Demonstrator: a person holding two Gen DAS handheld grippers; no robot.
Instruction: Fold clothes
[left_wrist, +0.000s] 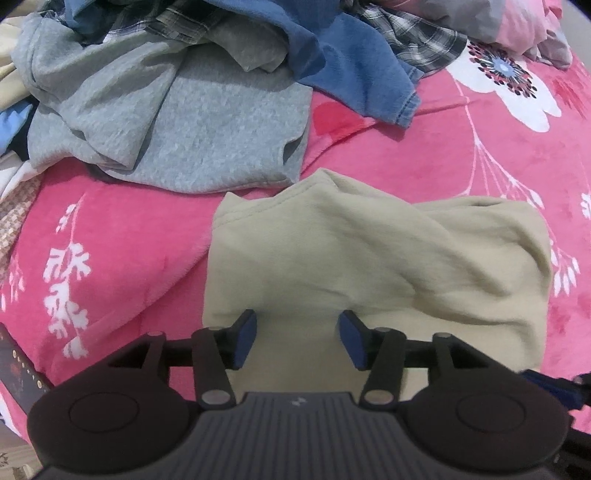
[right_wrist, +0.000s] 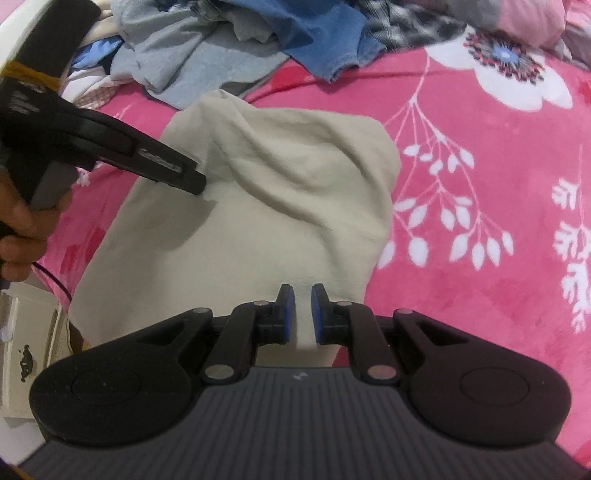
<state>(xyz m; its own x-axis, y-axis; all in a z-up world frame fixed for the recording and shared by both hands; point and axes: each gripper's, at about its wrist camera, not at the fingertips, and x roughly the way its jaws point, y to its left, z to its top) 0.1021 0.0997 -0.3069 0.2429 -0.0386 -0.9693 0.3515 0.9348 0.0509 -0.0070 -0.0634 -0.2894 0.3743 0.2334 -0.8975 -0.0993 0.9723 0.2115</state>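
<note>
A beige garment (left_wrist: 369, 258), partly folded and creased, lies on the pink floral blanket (left_wrist: 461, 147). My left gripper (left_wrist: 297, 332) hangs over its near left part, open, blue pads wide apart with only flat cloth under them. From the right wrist view the beige garment (right_wrist: 266, 177) runs away from me, and the left gripper (right_wrist: 195, 182) reaches in from the left, its tip just above the cloth. My right gripper (right_wrist: 303, 299) sits at the garment's near edge, its jaws almost together with a strip of beige cloth pinched between the pads.
Unfolded clothes are piled at the back: a grey top (left_wrist: 192, 122), a blue garment (left_wrist: 354, 66) and a plaid shirt (left_wrist: 417, 40). A person's hand (right_wrist: 18, 229) holds the left gripper's handle. The bed's left edge drops to a pale surface (right_wrist: 29, 332).
</note>
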